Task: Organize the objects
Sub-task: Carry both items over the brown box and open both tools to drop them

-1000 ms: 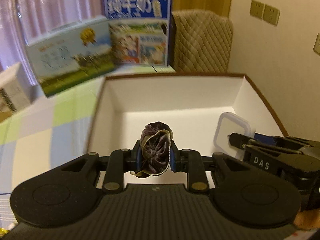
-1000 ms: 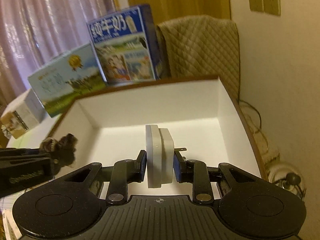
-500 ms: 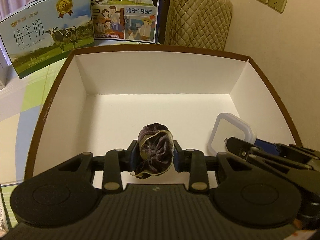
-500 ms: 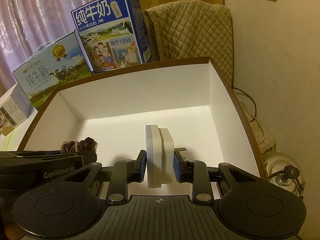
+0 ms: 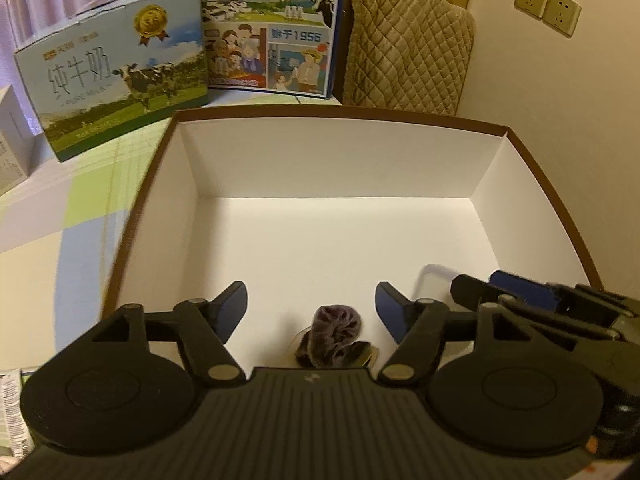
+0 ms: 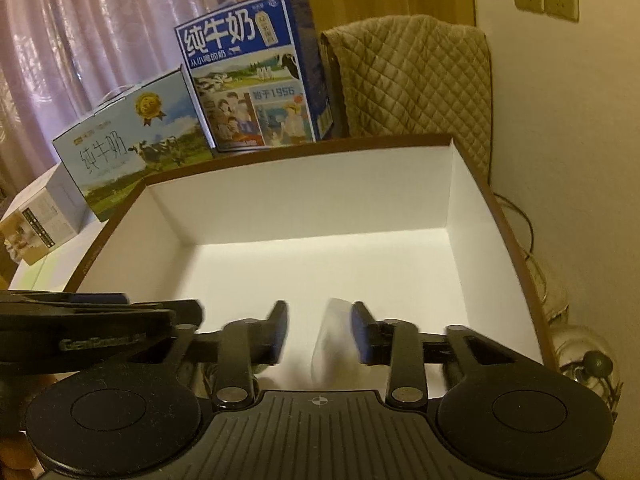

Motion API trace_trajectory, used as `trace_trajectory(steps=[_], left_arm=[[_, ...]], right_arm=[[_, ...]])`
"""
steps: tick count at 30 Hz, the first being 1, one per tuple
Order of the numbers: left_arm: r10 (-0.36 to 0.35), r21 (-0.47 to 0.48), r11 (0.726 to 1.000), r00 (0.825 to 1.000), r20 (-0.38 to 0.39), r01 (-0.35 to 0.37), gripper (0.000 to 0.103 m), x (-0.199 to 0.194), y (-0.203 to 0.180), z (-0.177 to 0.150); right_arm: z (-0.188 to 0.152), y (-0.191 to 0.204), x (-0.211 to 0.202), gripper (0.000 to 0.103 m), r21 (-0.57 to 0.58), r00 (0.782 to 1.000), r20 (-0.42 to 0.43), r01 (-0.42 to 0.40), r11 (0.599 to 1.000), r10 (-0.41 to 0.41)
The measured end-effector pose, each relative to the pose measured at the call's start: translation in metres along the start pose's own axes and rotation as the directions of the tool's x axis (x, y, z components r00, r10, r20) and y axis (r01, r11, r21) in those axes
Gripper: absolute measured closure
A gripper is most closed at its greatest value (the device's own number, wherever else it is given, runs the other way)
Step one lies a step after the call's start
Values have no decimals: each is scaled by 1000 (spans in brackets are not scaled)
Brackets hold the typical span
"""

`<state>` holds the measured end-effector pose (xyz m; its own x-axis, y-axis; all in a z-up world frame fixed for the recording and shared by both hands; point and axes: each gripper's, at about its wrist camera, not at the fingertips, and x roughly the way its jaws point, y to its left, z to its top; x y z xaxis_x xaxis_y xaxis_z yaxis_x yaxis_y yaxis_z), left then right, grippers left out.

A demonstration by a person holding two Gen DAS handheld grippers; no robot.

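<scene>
A large white box with a brown rim (image 5: 344, 114) (image 6: 304, 152) lies under both grippers. My left gripper (image 5: 311, 300) is open, and the dark purple scrunchie (image 5: 334, 336) lies loose on the box floor just below its fingers. My right gripper (image 6: 320, 330) is open too; the white charger block (image 6: 330, 340), blurred, hangs against the right finger's inner face and is no longer pinched. In the left wrist view the right gripper (image 5: 520, 304) and the charger's white edge (image 5: 434, 280) show at the right. The left gripper (image 6: 100, 320) fills the left side of the right wrist view.
Two milk cartons stand behind the box: a light blue one (image 5: 112, 68) (image 6: 132, 140) and a taller dark blue one (image 5: 272, 28) (image 6: 252, 72). A quilted beige chair back (image 5: 404, 48) (image 6: 412, 80) is at the far right, near a wall with sockets (image 5: 548, 6). Checked tablecloth (image 5: 60, 216) lies left.
Both grippers have opened above the box. The scrunchie has dropped from the left fingers onto the box floor, and the charger has slipped free of the right fingers' pinch.
</scene>
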<state>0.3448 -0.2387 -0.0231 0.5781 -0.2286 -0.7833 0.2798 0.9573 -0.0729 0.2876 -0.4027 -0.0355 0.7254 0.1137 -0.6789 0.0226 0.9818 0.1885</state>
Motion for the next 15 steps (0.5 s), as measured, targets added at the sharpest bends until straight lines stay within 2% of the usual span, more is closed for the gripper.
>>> trace_trajectory(steps=[2, 9, 15], left_arm=[[5, -3, 1000, 1000, 3, -5, 29, -7, 4, -2], [30, -41, 999, 999, 36, -28, 24, -41, 25, -14], [43, -89, 995, 997, 72, -37, 19, -79, 43, -28]], right_arm=[[1, -2, -3, 57, 16, 1000, 19, 5, 1000, -5], [5, -14, -26, 44, 86, 994, 106, 16, 996, -25], [-4, 1, -51, 42, 78, 993, 105, -71, 994, 62]])
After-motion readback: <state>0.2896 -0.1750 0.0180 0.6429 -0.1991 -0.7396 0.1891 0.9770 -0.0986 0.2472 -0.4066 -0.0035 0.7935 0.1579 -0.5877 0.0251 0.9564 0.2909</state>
